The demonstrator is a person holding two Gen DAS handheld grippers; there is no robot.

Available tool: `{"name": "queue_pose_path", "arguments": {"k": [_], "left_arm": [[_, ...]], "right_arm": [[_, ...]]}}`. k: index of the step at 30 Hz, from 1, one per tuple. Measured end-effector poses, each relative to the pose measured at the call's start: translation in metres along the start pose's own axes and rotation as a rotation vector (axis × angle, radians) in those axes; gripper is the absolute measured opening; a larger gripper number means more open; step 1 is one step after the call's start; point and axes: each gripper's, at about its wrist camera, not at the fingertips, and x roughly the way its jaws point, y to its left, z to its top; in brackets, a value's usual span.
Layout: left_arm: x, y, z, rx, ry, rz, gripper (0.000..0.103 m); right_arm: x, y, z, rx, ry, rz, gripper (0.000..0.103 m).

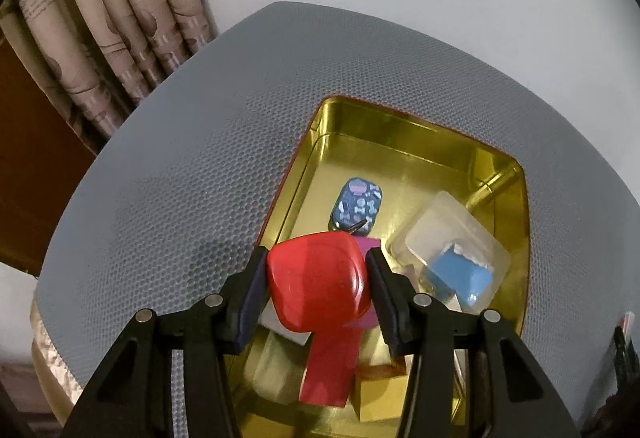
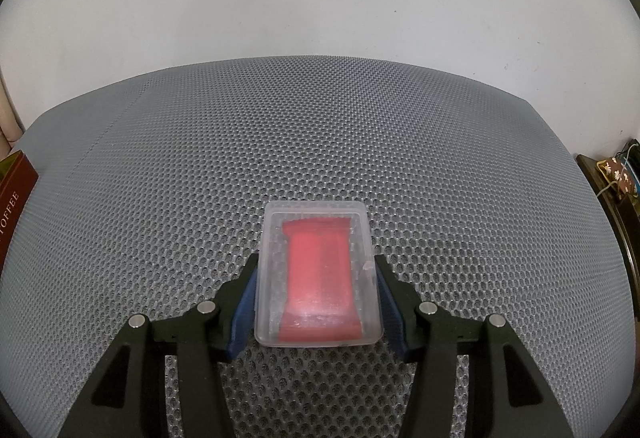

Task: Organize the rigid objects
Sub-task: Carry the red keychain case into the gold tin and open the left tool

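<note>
Gripping a red scoop-shaped piece [image 1: 320, 280] between both pads, left gripper [image 1: 318, 282] closed on its broad head, handle pointing back toward the camera, held above the near end of a gold tin [image 1: 404, 142]. Beneath and around it in the tin: a purple item [image 1: 370, 244] just behind the red head, pale and tan blocks at the near end partly hidden, a clear case [image 1: 450, 250] with a blue insert at the right, a small patterned blue tin [image 1: 357, 204] farther in. Beyond, grey honeycomb mat [image 1: 180, 178], curtain [image 1: 100, 18] far left.

Clamping a clear plastic box [image 2: 316, 274] holding a red insert, right gripper [image 2: 316, 292] closed on its long sides, low over the mat [image 2: 320, 138]. Far left edge, a brown box [image 2: 14, 194].
</note>
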Motion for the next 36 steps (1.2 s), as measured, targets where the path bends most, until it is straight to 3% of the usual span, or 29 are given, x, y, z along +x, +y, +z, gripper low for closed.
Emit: {"name": "queue_pose_path", "arguments": {"k": [18, 21, 28, 36], "left_arm": [[0.021, -0.005, 0.008, 0.014, 0.009, 0.001, 0.046], [0.017, -0.007, 0.008, 0.043, -0.002, 0.002, 0.054], [-0.013, -0.012, 0.000, 0.094, -0.102, 0.031, 0.059], [-0.060, -0.023, -0.039, 0.184, -0.246, 0.082, 0.061]], "right_arm": [[0.006, -0.002, 0.003, 0.001, 0.000, -0.001, 0.055], [0.007, -0.002, 0.004, 0.000, 0.000, -0.002, 0.055], [0.011, -0.007, -0.001, 0.001, 0.000, -0.002, 0.055], [0.012, -0.009, -0.001, 0.001, 0.000, -0.002, 0.055]]}}
